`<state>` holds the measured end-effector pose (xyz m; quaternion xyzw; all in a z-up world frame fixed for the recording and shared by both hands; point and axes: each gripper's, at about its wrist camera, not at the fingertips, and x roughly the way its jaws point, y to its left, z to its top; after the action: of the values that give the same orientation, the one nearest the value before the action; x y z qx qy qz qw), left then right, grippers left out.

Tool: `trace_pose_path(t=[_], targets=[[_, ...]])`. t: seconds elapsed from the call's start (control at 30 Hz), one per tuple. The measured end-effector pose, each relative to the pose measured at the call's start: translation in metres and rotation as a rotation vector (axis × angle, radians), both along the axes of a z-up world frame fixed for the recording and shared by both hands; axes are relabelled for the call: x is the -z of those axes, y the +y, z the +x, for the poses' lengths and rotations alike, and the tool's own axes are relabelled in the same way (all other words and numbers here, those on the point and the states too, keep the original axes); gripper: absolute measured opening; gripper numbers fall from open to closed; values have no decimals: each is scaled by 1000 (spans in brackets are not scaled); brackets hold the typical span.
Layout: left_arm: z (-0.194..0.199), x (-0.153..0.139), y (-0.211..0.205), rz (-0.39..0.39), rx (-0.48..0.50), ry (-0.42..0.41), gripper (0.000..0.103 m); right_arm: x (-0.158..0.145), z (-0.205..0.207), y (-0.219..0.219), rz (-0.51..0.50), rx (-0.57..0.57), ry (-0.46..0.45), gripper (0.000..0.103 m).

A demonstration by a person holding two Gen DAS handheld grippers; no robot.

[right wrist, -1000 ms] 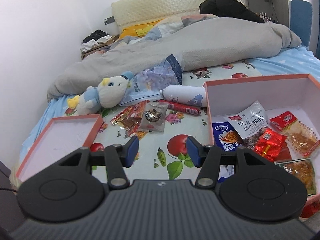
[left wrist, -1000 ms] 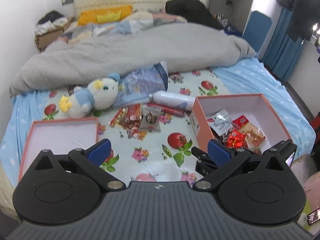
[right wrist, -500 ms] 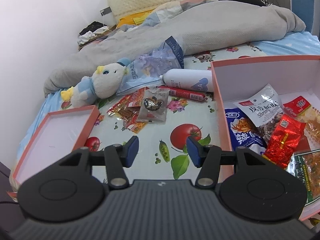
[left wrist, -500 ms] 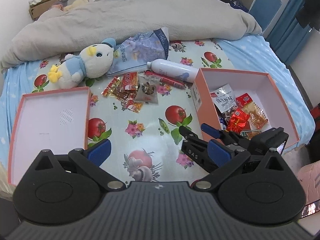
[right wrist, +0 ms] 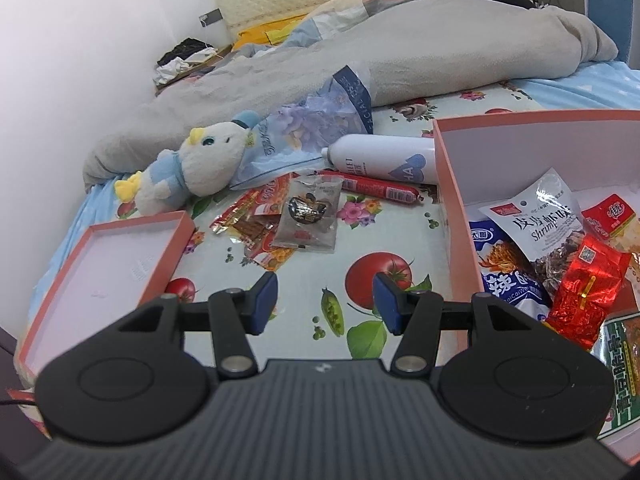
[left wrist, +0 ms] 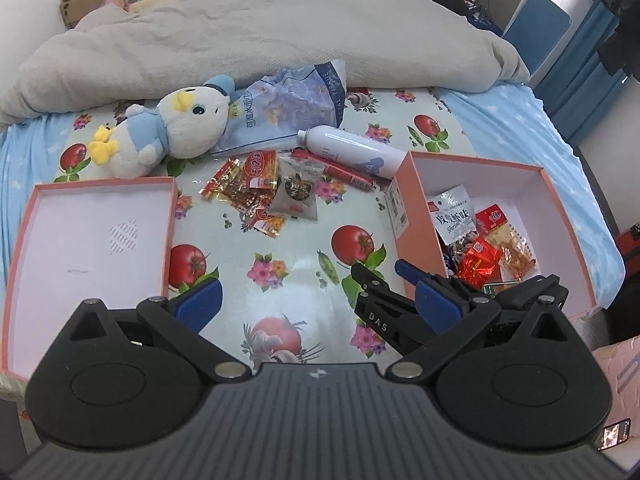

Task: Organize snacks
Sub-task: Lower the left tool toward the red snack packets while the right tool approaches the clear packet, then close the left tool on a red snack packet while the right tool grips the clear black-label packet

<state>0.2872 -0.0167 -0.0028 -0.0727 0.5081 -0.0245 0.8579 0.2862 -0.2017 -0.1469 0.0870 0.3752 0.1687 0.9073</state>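
Snacks point(left wrist: 256, 196) lie loose in a small heap near the bed's middle, between the lid point(left wrist: 80, 240) at the left edge and the box point(left wrist: 552, 184) at the right, which already holds several packets. The step in hand looks like an approach for another pickup; next, one gripper must drop onto a packet's edge. Left gripper point(left wrist: 316, 300) gapes wide, empty. Right gripper point(right wrist: 325, 306) stands half open, holding and touching nothing.
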Motion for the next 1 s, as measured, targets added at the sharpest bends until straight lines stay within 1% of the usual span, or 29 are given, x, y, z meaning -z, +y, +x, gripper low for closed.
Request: trace_pose_path(t=[0.13,0.33,0.6,0.73,0.87,1.0], targets=[[9,10,-3,-3,10,26,103,4,5,2,-3,0,2,55],[23,29,-5,-44,15,81,103,16,16,3,3,10,25,55],[48,43,-1,-52,14,100,103,28,36,8,13,15,45,55],[62,49,7,-50,13,89,103,34,46,14,13,9,50,55],[77,61,15,-68,5,115,103,41,57,17,10,17,59,55],[91,73,22,-84,-1,108,103,50,68,23,7,18,71,55]])
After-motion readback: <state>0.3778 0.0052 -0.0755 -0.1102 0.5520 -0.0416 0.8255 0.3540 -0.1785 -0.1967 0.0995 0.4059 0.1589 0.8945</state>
